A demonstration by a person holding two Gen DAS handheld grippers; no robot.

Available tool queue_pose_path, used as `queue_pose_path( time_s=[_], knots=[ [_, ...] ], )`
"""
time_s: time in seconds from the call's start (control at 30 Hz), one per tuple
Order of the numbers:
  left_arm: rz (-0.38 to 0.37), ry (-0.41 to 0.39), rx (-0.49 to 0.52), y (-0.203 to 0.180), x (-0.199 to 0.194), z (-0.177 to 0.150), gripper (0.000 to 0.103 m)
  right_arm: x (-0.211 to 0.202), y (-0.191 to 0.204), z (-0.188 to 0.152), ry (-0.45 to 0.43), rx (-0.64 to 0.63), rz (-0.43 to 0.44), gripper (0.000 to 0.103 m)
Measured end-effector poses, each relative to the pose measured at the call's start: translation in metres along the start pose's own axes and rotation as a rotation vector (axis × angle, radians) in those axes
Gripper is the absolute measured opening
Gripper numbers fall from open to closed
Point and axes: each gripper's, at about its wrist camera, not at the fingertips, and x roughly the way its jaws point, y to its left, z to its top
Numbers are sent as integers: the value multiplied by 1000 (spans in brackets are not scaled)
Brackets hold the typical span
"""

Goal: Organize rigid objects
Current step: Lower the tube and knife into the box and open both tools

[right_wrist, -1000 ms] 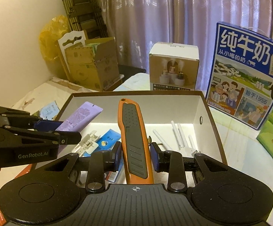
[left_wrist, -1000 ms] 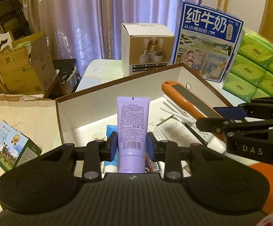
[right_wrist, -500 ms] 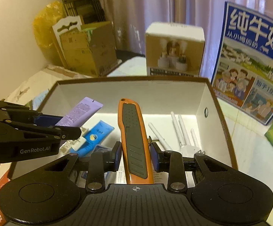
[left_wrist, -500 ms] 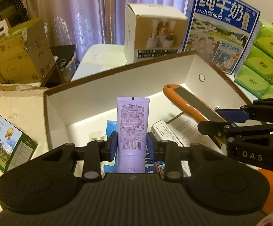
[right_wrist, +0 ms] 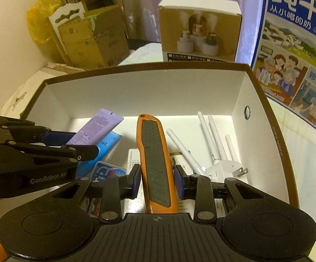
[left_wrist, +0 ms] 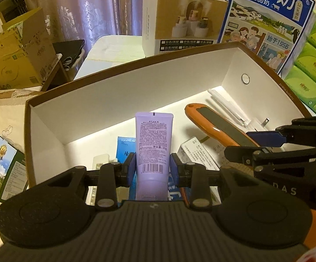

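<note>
My left gripper (left_wrist: 153, 166) is shut on a purple ASAKA tube (left_wrist: 153, 144), held upright over the open white box with a brown rim (left_wrist: 123, 74). My right gripper (right_wrist: 157, 179) is shut on an orange utility knife with a grey grip (right_wrist: 154, 159), its tip pointing into the same box (right_wrist: 144, 65). Each gripper shows in the other's view: the right one (left_wrist: 265, 146) beside the knife (left_wrist: 214, 122), the left one (right_wrist: 70, 144) with the tube (right_wrist: 96, 128). Both held things hang above the box floor.
On the box floor lie a blue sachet (right_wrist: 96, 155), small printed packs (left_wrist: 197, 152), a leaflet and a white plug-in device with antennas (right_wrist: 214, 152). Behind stand a humidifier carton (left_wrist: 184, 19), a blue milk carton (left_wrist: 267, 21), green tissue packs (left_wrist: 310, 65) and cardboard boxes (left_wrist: 16, 54).
Both grippers have come forward and down over the box with their loads; the box fills more of each view and the background has slid upward. Neither grip has changed.
</note>
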Motion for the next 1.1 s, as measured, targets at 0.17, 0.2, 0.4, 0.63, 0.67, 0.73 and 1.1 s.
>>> queue_pose_path(
  time_s=[0.17,0.2,0.4,0.63,0.67,0.73,1.1],
  knots=[
    [-6,-7,-4,2,8,7,28,7,-4,4,5,16,-2,29],
    [-2,-16,-14,4,7,8,28,8,-4,5,5,15,-2,29],
    [4,-20,-17,10,8,12,34,8,-2,5,4,12,-4,29],
    [8,-8,-18,14,7,8,36,10,-1,6,8,14,-6,29],
    [9,-7,-18,14,7,8,36,10,-1,6,7,14,-6,29],
    [8,-8,-18,15,6,7,36,11,-1,6,3,9,-6,29],
    [-2,-23,-11,16,-6,3,42,-6,1,9,-101,11,-12,30]
  ],
)
